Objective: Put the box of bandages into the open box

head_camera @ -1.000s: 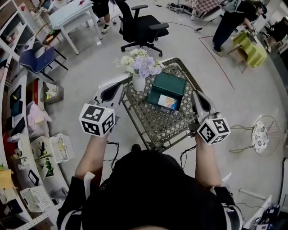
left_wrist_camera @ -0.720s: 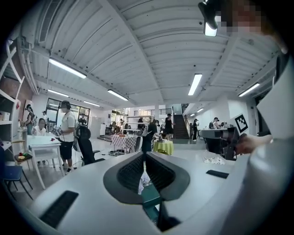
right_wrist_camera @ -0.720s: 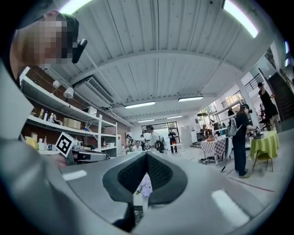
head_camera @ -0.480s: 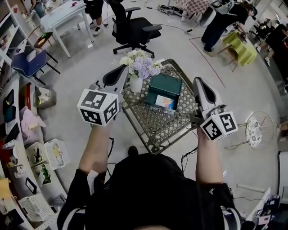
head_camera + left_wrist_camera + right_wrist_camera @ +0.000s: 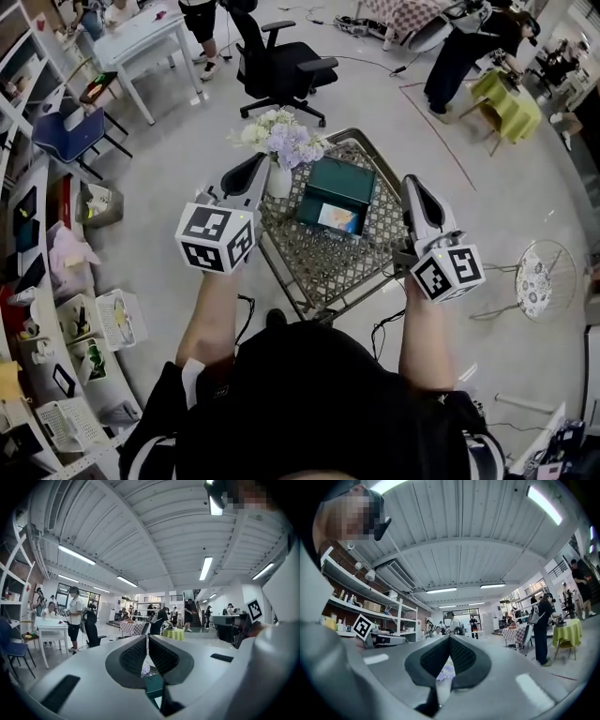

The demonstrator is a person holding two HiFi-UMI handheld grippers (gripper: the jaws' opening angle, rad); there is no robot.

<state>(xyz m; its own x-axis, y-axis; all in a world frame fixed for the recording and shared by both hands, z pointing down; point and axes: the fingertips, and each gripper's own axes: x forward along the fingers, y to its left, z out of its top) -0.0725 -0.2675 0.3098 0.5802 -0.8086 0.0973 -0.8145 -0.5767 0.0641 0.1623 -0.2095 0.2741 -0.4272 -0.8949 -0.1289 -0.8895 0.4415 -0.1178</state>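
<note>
A dark green open box (image 5: pixel 345 180) stands on a metal mesh table (image 5: pixel 328 262). In its front part lies a small box of bandages (image 5: pixel 337 217) with a colourful face. My left gripper (image 5: pixel 257 163) is held at the table's left edge, beside the flower vase, jaws shut and empty. At the table's right edge my right gripper (image 5: pixel 411 182) is likewise shut and holds nothing. Both grippers are apart from the green box. The left gripper view shows the left gripper (image 5: pixel 146 641) with pads together, a bit of the green box below them. The right gripper (image 5: pixel 450 640) points up into the room.
A white vase of pale flowers (image 5: pixel 281 141) stands on the table's far left corner. Behind it are a black office chair (image 5: pixel 286 61) and a white table (image 5: pixel 150 37). A round wire stool (image 5: pixel 544 279) is at the right, shelves (image 5: pixel 37 309) at the left, people at the back.
The left gripper has drifted a little to the right and toward the vase; the head view has shifted slightly. The right gripper, the green box and its content stay as they were.
</note>
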